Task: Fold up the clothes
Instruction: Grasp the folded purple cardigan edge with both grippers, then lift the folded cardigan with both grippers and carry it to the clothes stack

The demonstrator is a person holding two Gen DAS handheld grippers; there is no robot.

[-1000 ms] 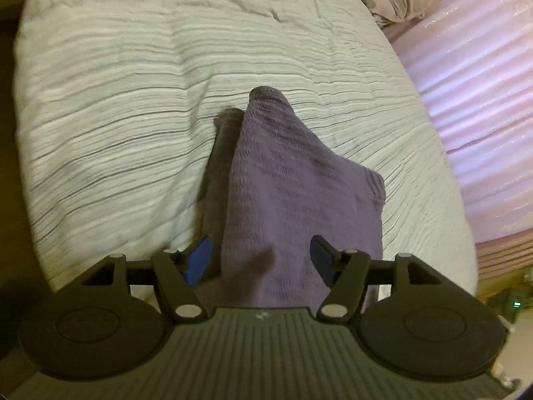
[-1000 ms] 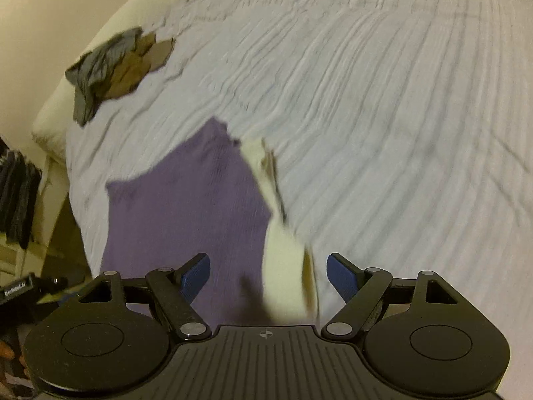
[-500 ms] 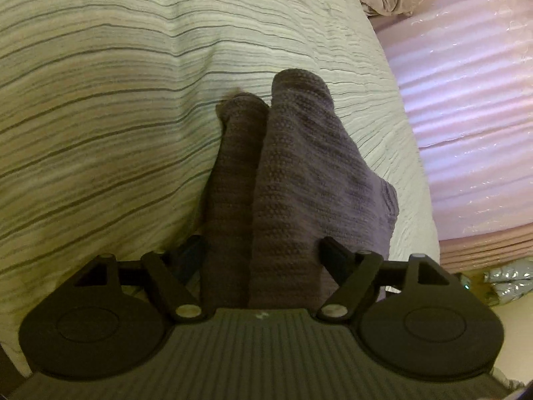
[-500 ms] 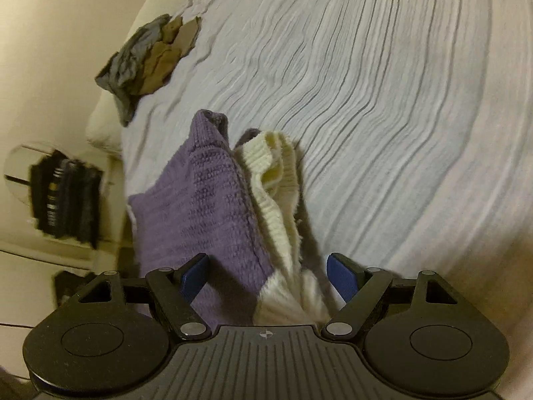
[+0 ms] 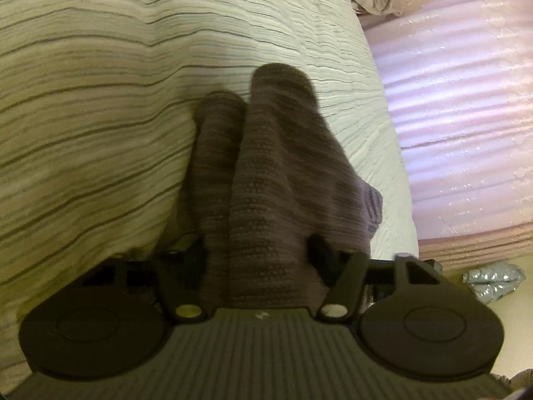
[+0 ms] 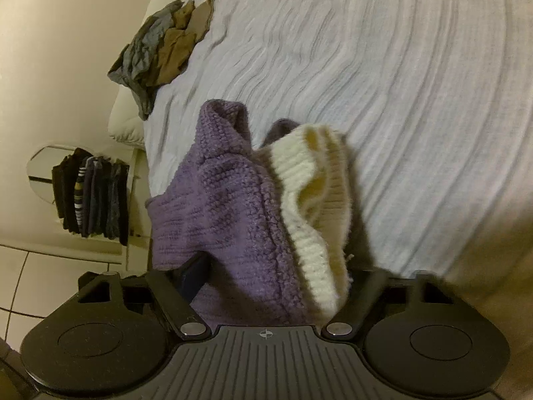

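Left wrist view: my left jaws (image 5: pixel 258 253) are set around the purple knit sweater (image 5: pixel 266 180), and the fabric fills the gap between them, so I judge that they grip it. One second ago these jaws stood open with the blue pads free; now the knit covers them, and the sweater hangs in two thick rolls from my jaws down toward the striped bed cover (image 5: pixel 100 100). I am low and close over the bed, pointing along it toward the pink wall.

Right wrist view: my right jaws (image 6: pixel 269 273) hold the other side of the same sweater (image 6: pixel 226 206), where the cream ribbed band (image 6: pixel 309 206) bunches up. The garment lay flatter a second ago; now it is gathered and raised from the bed cover (image 6: pixel 399 100). For the task I think this means the sweater is being lifted between both jaws for a fold or a repositioning. A crumpled pile of clothes (image 6: pixel 160 46) lies far away near the bed edge.
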